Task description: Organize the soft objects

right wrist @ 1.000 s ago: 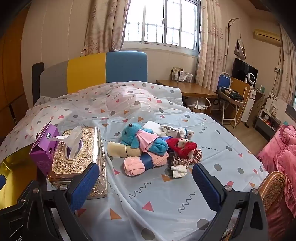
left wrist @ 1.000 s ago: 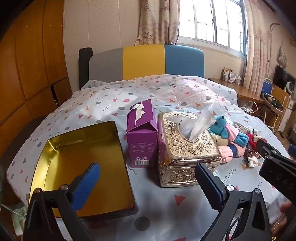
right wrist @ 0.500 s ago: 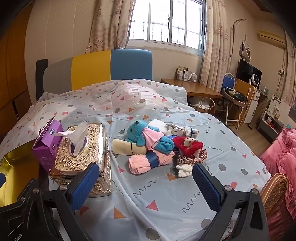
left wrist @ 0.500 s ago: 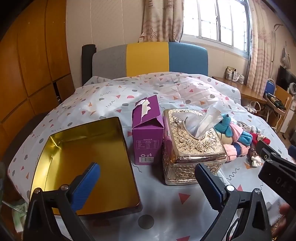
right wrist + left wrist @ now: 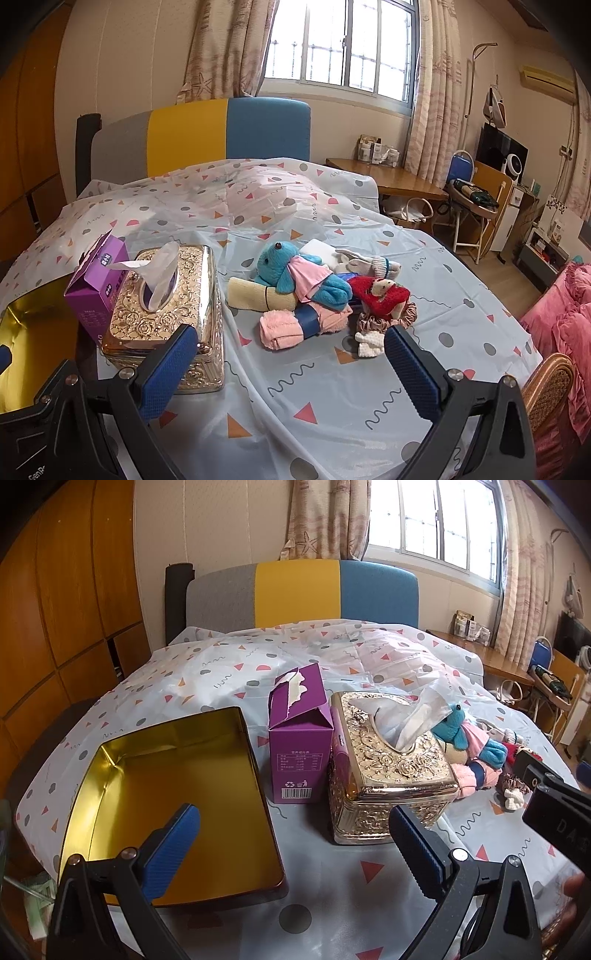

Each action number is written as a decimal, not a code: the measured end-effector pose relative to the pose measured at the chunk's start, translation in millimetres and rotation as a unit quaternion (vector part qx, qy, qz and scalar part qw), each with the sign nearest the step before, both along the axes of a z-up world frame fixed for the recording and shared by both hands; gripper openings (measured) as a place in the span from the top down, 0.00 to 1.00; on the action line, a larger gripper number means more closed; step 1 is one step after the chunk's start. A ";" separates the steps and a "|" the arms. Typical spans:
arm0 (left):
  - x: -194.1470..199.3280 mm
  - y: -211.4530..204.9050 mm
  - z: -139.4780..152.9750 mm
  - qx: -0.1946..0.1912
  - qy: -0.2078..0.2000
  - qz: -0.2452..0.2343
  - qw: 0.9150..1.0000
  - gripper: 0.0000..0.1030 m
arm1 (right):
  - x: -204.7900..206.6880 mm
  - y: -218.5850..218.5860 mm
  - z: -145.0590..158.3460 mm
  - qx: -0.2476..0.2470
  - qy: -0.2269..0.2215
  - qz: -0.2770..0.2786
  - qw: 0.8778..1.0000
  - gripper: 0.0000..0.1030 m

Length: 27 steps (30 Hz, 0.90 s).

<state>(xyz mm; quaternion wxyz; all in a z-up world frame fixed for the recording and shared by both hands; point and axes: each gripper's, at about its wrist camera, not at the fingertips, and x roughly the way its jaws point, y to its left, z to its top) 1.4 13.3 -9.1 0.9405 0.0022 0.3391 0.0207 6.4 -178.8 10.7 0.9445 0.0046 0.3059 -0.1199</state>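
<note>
The left gripper (image 5: 294, 836) hangs above the bed (image 5: 369, 915) with its blue-padded fingers (image 5: 171, 843) spread wide, nothing between them and nothing touched. Below its left finger lies an open gold tin (image 5: 122, 805), bare inside. Just beside the tin stands a purple carton (image 5: 300, 755), and against that a gold tissue box (image 5: 388, 771) with a tissue sticking up.

The right gripper (image 5: 286, 363) is likewise fully spread and empty, held above the patterned sheet (image 5: 314, 398). Ahead of it, near the tissue box (image 5: 173, 317), the soft things sit in one heap: a blue plush toy (image 5: 280, 267) in a pink dress on top of a cream rolled cloth (image 5: 255, 299), a pink rolled towel (image 5: 288, 326) with a dark band in front, a red-dressed small toy (image 5: 380, 295) to the right, a brown scrunchie (image 5: 384, 321) under it, and a small white piece (image 5: 367, 343), perhaps a sock, nearest the right finger. A grey plush (image 5: 369, 264) lies behind the heap.
</note>
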 end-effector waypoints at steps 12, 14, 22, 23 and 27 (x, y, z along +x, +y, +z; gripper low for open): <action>-0.3 6.1 -3.8 0.001 0.006 0.006 1.000 0.00 | 21.4 -43.9 14.4 0.006 -0.017 -0.006 1.000 0.00; -0.3 5.3 -4.1 0.001 0.007 0.004 1.000 0.00 | 26.9 -56.4 18.8 0.007 -0.022 -0.011 1.000 0.00; -0.8 3.1 -4.3 0.007 0.007 0.002 1.000 0.00 | 46.9 -107.3 31.2 0.035 -0.046 -0.041 0.997 0.00; -0.5 2.6 -4.4 0.008 0.007 0.001 1.000 0.00 | 49.7 -114.0 32.3 0.040 -0.050 -0.045 0.997 0.00; -1.0 1.1 -4.5 0.013 0.007 -0.002 1.000 0.00 | 61.3 -140.8 29.7 0.063 -0.065 -0.069 0.993 0.00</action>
